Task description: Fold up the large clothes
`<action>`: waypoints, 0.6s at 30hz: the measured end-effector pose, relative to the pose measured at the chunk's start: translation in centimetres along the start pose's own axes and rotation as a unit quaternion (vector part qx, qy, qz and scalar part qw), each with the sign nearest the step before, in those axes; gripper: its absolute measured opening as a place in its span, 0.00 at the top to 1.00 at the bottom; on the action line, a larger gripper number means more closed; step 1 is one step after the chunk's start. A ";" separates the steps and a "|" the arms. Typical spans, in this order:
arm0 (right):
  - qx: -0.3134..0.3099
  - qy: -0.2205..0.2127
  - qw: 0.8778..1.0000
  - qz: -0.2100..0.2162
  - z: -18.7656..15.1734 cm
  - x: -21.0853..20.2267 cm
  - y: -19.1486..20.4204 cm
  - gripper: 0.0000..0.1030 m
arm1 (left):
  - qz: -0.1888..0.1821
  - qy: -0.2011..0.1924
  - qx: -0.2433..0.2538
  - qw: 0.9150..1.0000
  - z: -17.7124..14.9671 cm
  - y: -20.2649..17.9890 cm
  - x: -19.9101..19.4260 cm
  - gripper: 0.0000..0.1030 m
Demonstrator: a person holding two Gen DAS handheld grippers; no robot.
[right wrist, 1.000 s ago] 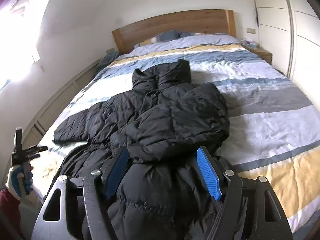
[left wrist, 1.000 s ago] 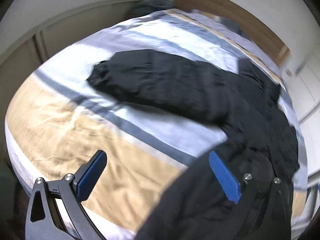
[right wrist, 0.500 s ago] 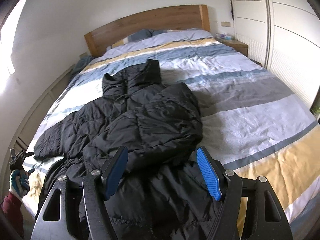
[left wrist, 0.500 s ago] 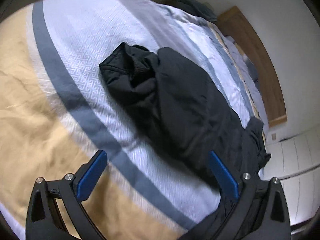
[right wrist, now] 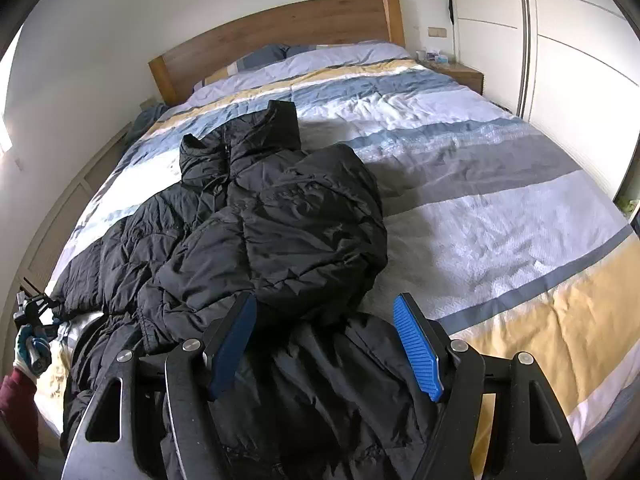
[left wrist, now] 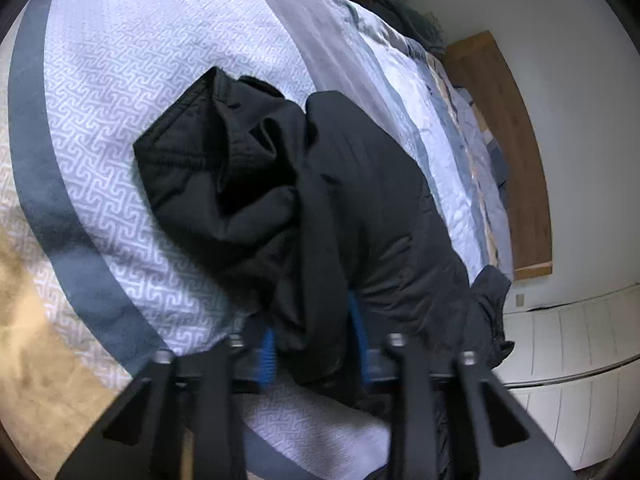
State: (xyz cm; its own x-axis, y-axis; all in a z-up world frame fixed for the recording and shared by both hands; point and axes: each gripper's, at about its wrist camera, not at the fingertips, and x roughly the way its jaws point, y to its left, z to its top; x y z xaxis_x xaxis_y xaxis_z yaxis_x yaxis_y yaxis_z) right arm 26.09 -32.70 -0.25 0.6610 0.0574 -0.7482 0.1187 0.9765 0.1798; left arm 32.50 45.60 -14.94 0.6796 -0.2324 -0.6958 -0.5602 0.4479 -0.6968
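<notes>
Black padded jacket [right wrist: 276, 232]: laid on the bed [right wrist: 500, 216], collar toward the wooden headboard [right wrist: 280, 28], one sleeve folded across the chest, the other stretched out toward the bed's left edge. Hem bunched at the near edge, below the right gripper.

Sleeve [left wrist: 248, 168]: seen close in the left wrist view, crumpled at the cuff, resting on the white patterned band of the striped duvet [left wrist: 120, 80].

Left gripper [left wrist: 314, 340]: blue fingers [left wrist: 267, 354] drawn narrow, a fold of the sleeve pinched between them. The same gripper is seen small at the far left of the right wrist view, held in a gloved hand [right wrist: 30, 350].

Right gripper [right wrist: 324, 344]: blue fingers [right wrist: 416, 346] spread wide, nothing held; poised above the jacket's lower part.

Wardrobe doors [right wrist: 560, 60]: white, located along the bed's right side. Bedside table [right wrist: 456, 70]: positioned beside the headboard.
</notes>
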 end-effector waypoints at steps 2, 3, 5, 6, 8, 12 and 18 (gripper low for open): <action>0.005 0.000 1.000 -0.001 -0.1 0.1 -0.5 0.31 | -0.002 -0.010 0.005 1.000 -0.2 -0.3 -0.6 0.90; 0.006 0.000 1.000 -0.001 -0.2 0.1 -0.6 0.31 | 0.000 -0.016 0.015 1.000 -0.4 -0.8 -0.9 0.91; 0.008 -0.001 1.000 -0.001 -0.3 0.0 -0.9 0.32 | 0.008 -0.025 0.035 0.999 -0.5 -2.0 -1.4 0.94; 0.010 -0.002 1.000 0.000 -0.3 -0.1 -1.1 0.31 | 0.010 -0.030 0.044 0.999 -0.5 -2.6 -1.7 0.94; 0.015 -0.005 1.000 0.002 -0.3 -0.3 -1.5 0.31 | 0.015 -0.040 0.060 0.997 -0.7 -3.7 -2.3 0.95; 0.019 -0.010 1.000 0.005 -0.5 -0.7 -2.1 0.32 | 0.020 -0.056 0.096 0.994 -1.4 -6.5 -3.6 0.95; 0.035 -0.019 0.999 0.013 -1.1 -1.5 -3.6 0.31 | 0.011 -0.074 0.154 0.985 -3.3 -11.7 -5.8 0.96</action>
State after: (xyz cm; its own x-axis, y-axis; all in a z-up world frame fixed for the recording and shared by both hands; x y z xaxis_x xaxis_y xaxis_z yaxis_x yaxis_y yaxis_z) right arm 23.86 -36.12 -0.50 0.6914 0.0736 -0.7187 0.1524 0.9575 0.2447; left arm 33.55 38.88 -3.28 0.7437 -0.1019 -0.6607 -0.4199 0.6978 -0.5803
